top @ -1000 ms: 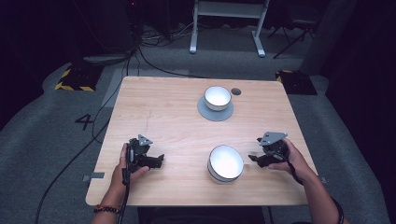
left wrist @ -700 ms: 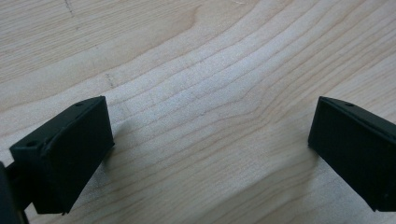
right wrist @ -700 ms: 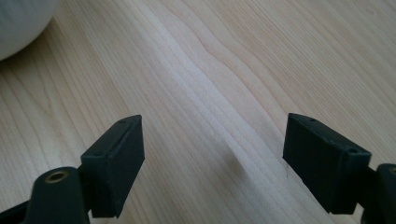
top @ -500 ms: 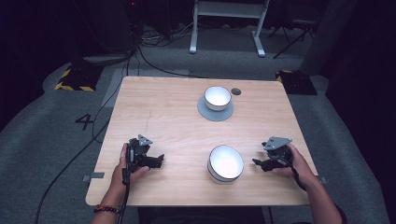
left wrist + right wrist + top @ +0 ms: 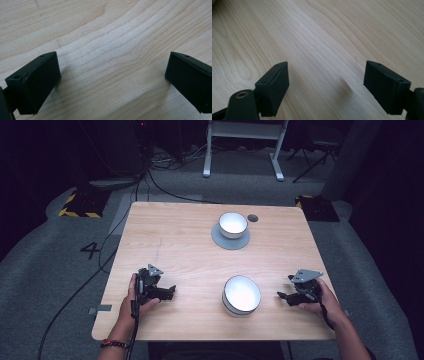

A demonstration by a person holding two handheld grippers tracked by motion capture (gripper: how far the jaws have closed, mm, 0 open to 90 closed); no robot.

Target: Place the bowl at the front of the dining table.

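Bowl [image 5: 241, 294] near front edge of desk [image 5: 165, 240], between left gripper [image 5: 167, 293] and right gripper [image 5: 283, 297]; jaws of both spread wide, empty. Risk: one-sided push could slide it off.

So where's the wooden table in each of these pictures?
High view: wooden table mid-picture, left gripper and right gripper held near its front edge.
Left gripper view: its surface lies behind the two open jaws.
Right gripper view: the table again, behind open jaws.
Shared landmark: the pale wood grain.
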